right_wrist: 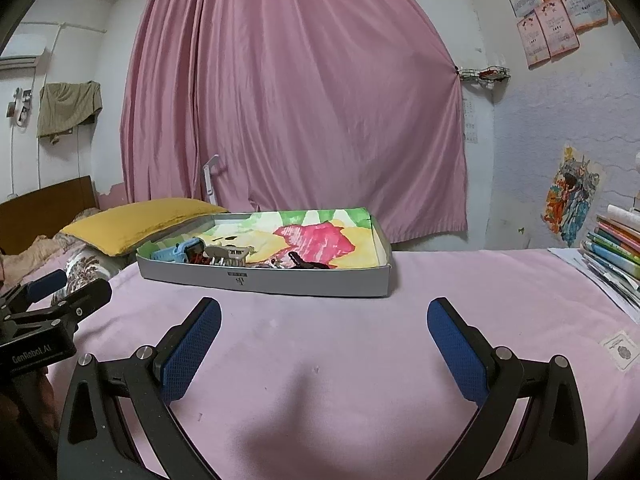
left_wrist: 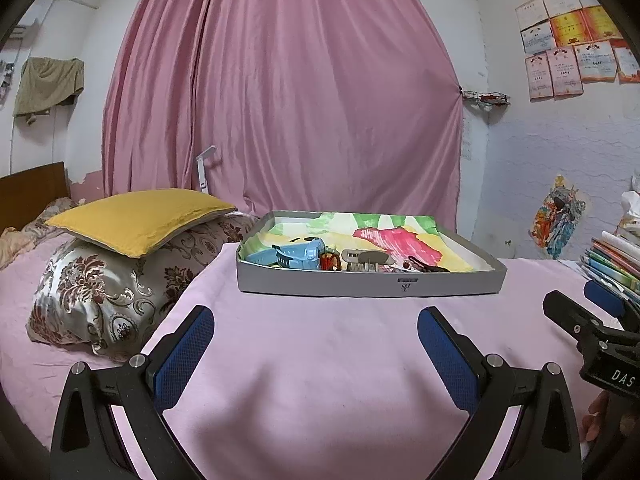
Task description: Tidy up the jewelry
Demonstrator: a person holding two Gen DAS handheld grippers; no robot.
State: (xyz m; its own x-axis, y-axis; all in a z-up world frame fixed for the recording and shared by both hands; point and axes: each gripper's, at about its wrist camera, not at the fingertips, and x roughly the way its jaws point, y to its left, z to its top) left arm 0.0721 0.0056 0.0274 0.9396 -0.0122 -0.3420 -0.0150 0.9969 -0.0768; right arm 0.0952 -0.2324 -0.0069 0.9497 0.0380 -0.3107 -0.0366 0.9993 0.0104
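Note:
A shallow grey box (left_wrist: 320,285) (right_wrist: 304,280) lined with a colourful painted sheet sits on the pink bedspread ahead of both grippers. Inside, near its front wall, lie a blue hair clip (left_wrist: 298,256) (right_wrist: 178,253), a beige claw clip (left_wrist: 366,259) (right_wrist: 226,255), a small red-brown piece (left_wrist: 330,261) and dark small pieces (left_wrist: 424,266) (right_wrist: 304,263). My left gripper (left_wrist: 316,334) is open and empty, short of the box. My right gripper (right_wrist: 324,330) is open and empty, also short of the box. Each gripper shows at the edge of the other's view.
A yellow pillow (left_wrist: 140,216) on a floral pillow (left_wrist: 100,292) lies left of the box. A stack of books (right_wrist: 616,252) stands at the right edge. A pink curtain (left_wrist: 280,100) hangs behind. A small card (right_wrist: 620,350) lies on the bedspread at right.

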